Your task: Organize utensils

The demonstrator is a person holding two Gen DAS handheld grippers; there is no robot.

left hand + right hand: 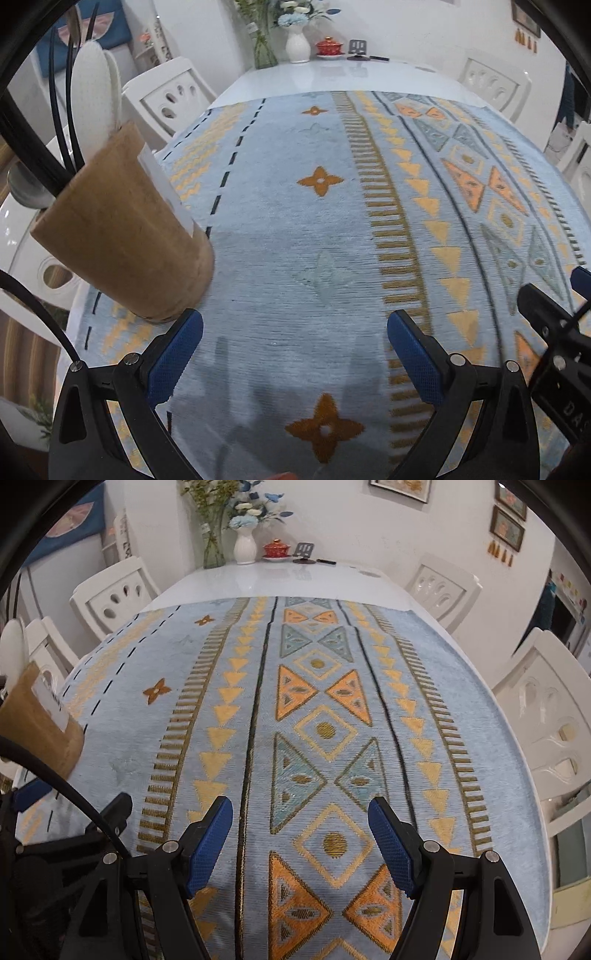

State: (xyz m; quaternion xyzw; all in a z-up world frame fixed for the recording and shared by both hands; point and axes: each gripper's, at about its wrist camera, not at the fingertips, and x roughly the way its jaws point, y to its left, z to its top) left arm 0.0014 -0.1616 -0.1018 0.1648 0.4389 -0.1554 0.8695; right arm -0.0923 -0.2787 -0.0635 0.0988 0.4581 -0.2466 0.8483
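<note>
While both grippers hang over the patterned cloth (207, 716), their jaws stand wide with nothing between the blue pads. The left gripper (295, 354) has the brown holder (122, 236) just beyond its left finger (173, 358). The holder stands on the cloth's left edge, with black utensils (62, 122) and a white one (94, 88) in it. The right gripper (301, 845) is over the cloth's centre band.

Tan cylindrical holder (122, 236) (white label) with black and white utensils (94, 85)
</note>
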